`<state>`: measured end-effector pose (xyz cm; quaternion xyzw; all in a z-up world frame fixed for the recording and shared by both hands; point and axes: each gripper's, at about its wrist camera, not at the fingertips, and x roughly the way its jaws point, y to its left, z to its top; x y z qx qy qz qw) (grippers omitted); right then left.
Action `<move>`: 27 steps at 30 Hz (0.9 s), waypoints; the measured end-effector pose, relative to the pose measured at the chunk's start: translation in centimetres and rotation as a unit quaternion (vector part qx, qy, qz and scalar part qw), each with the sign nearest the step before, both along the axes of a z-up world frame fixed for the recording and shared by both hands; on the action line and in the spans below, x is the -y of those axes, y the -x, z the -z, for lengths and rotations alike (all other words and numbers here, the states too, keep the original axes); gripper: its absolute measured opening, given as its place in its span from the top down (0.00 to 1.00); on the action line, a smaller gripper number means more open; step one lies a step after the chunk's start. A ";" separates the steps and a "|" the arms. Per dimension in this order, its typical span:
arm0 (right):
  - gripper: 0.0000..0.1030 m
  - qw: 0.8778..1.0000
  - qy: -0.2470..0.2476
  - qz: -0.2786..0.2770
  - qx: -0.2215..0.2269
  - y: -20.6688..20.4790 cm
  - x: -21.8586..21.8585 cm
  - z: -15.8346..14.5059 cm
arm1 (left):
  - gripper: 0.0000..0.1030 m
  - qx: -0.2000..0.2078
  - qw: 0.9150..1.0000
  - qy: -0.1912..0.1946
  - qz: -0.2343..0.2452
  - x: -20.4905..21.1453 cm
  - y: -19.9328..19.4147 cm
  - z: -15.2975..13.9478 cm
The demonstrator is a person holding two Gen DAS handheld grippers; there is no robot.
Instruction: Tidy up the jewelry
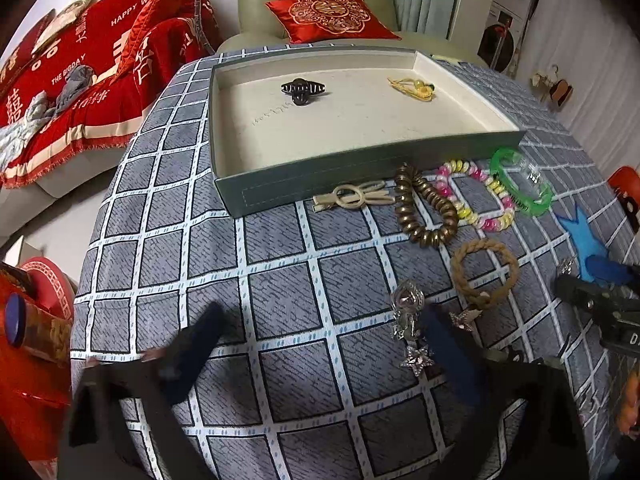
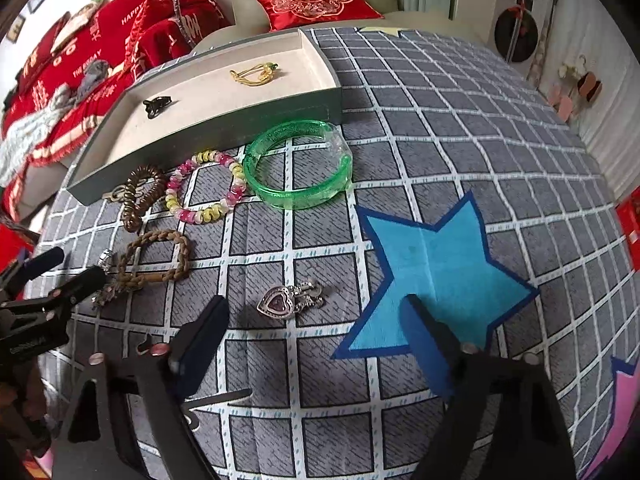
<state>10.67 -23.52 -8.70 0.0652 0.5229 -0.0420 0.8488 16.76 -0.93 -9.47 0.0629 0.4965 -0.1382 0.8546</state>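
Two clips lie in the tray (image 1: 224, 92); six pieces beside it await our unclenched, empty left gripper (image 1: 320, 332) and right gripper (image 2: 316, 320).

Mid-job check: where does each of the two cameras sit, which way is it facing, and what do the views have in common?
Left wrist: sits on the left gripper, angled down over the checked cloth toward the tray; its own open dark fingers show, with the silver star clip by one, and the right gripper at the right edge.
Right wrist: sits on the right gripper, angled down at the heart pendant and blue star; its own open fingers show, the left gripper at the left edge.
Shared: tray, green bangle, beaded bracelet, braided ring.
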 end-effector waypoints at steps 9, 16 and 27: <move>0.44 0.999 0.032 -0.026 0.004 0.1 -1.7 -0.2 | 0.33 0.015 1.000 -0.004 0.025 1.4 1.1 -0.5; 0.65 0.999 0.032 -0.035 0.005 0.3 -2.3 -0.4 | 0.63 0.018 0.999 0.003 0.051 2.1 1.7 -1.1; 0.66 0.999 -0.012 -0.028 0.020 1.5 -0.8 -1.0 | 0.71 0.012 0.998 0.049 0.049 1.2 2.5 -2.2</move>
